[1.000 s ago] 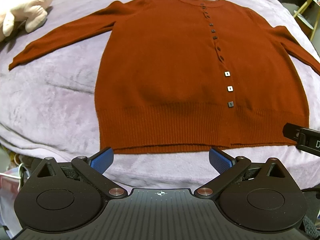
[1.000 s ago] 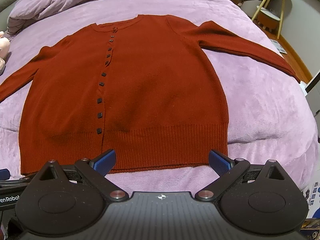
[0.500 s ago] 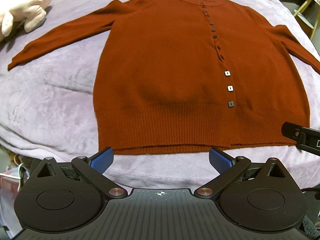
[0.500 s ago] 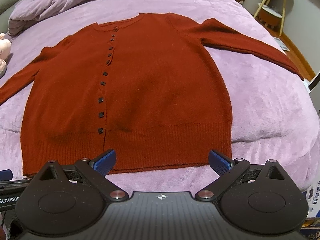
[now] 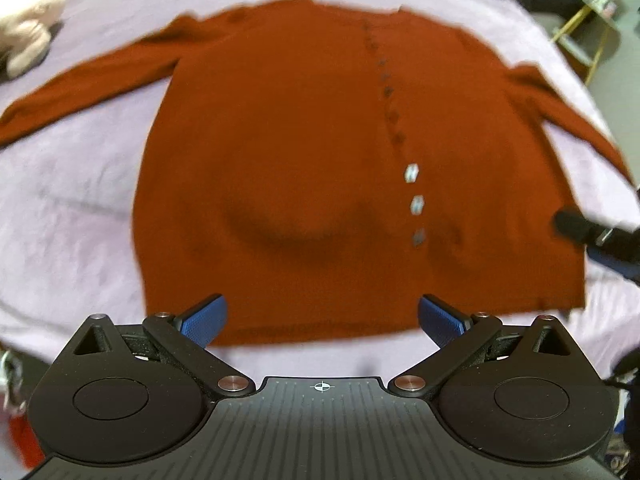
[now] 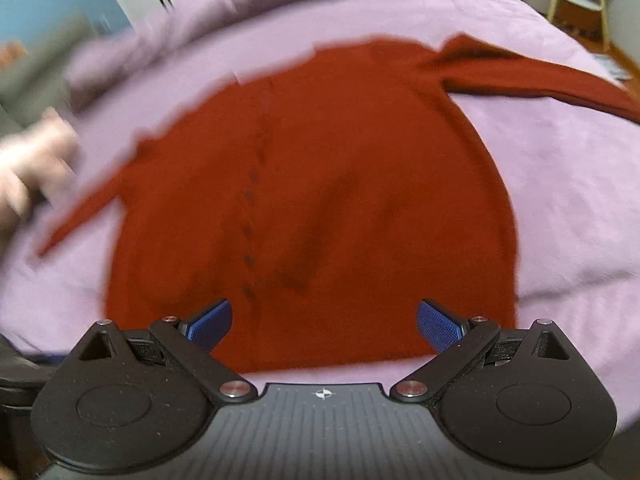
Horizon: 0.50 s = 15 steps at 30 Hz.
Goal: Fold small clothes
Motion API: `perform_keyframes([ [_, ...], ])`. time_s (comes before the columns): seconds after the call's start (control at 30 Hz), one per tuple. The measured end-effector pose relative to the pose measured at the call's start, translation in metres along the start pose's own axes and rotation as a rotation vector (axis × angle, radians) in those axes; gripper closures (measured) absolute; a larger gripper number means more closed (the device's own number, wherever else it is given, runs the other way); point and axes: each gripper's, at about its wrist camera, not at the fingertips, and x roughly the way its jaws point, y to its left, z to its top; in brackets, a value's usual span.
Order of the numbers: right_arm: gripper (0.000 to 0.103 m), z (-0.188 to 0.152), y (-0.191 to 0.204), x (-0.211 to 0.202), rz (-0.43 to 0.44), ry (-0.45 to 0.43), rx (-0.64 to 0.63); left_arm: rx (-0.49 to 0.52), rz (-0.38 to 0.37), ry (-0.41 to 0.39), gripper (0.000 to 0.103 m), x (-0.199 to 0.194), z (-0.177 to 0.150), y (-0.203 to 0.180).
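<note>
Up front in my left wrist view, the rust cardigan [image 5: 304, 168] lies flat on the purple bed [image 5: 72, 208], hem at the near edge. My left gripper [image 5: 322, 320] gapes wide over that hem, holding nothing. From the right wrist view, my right gripper [image 6: 324, 322] is likewise spread and empty above the hem, everything blurred.

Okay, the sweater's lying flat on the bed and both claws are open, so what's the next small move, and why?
Probably lower the left claw onto the hem of the sweater and pinch it. Both claws are open and empty, the right claw too, and the sweater lies unfolded on the bed cover, sleeves spread, hem nearest the claws.
</note>
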Motion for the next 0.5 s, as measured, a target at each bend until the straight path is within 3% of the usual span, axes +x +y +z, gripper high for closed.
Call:
perform_keyframes([
  [0.07, 0.004, 0.006, -0.025, -0.009, 0.06, -0.159, 0.039, 0.015, 0.009, -0.06, 0.0, 0.001, 0.011, -0.003],
  [0.13, 0.004, 0.017, -0.059, -0.017, 0.043, -0.364, 0.054, 0.048, -0.001, -0.104, 0.0, 0.007, 0.024, -0.006],
  [0.17, 0.004, 0.025, -0.075, -0.017, 0.006, -0.42, 0.054, 0.06, -0.023, -0.124, 0.0, 0.01, 0.031, -0.006],
  [0.27, 0.004, 0.057, -0.133, -0.012, -0.11, -0.494, 0.13, 0.088, -0.018, -0.128, 0.0, 0.024, 0.05, -0.015],
  [0.37, 0.007, 0.083, -0.203, -0.005, -0.219, -0.552, 0.317, 0.1, 0.024, -0.133, 0.0, 0.037, 0.068, -0.025],
  [0.43, 0.021, 0.094, -0.251, 0.001, -0.24, -0.569, 0.474, 0.098, 0.045, -0.14, 0.0, 0.046, 0.075, -0.032],
  [0.5, 0.047, 0.102, -0.304, 0.011, -0.208, -0.568, 0.673, 0.081, 0.019, -0.136, 0.0, 0.052, 0.078, -0.032],
])
